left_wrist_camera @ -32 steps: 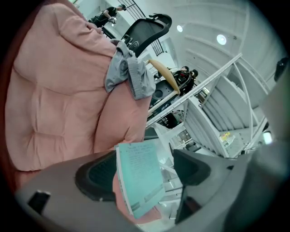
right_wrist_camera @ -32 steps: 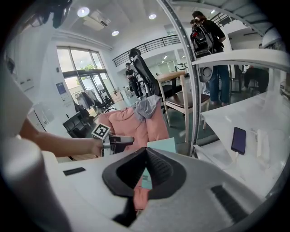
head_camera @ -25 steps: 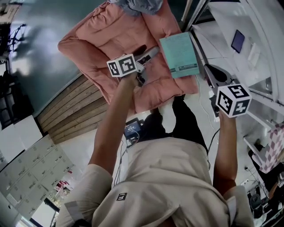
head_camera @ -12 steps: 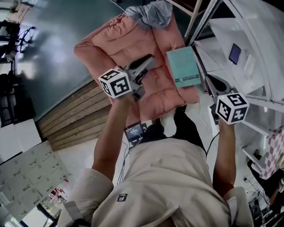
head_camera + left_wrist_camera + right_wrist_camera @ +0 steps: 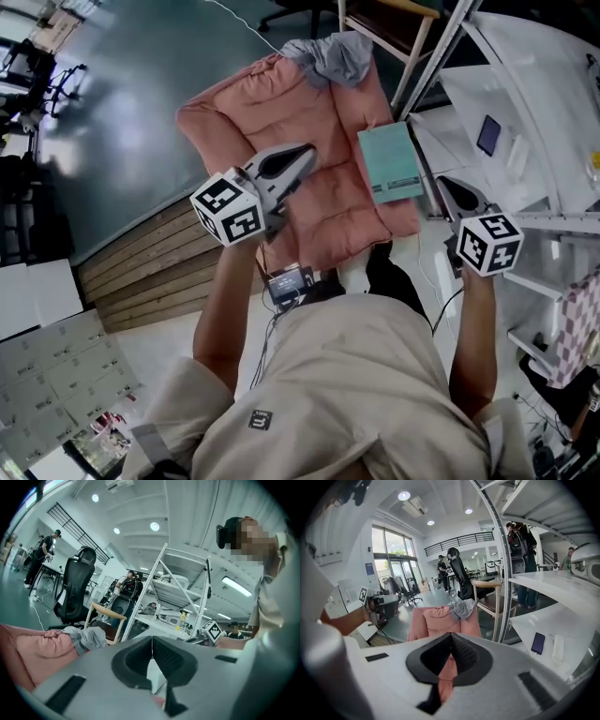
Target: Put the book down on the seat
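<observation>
the teal book (image 5: pixel 390 161) lies flat at the right edge of the pink seat (image 5: pixel 272 122), untouched. the left gripper (image 5: pixel 302 155) has just closed its jaws on nothing. the right gripper (image 5: pixel 450 187) has its jaws together too, empty.

In the head view, a grey cloth (image 5: pixel 328 54) lies at 12 o'clock, 1 phone (image 5: pixel 487 135), perhaps face down, on a white shelf (image 5: pixel 530 89) at 2 o'clock, wooden planks (image 5: pixel 141 262) at 9.

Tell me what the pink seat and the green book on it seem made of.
The seat looks like soft, matte padded fabric: it puffs and creases. The book seems paper or card with a smooth cover: flat, thin, sharp-cornered.
</observation>
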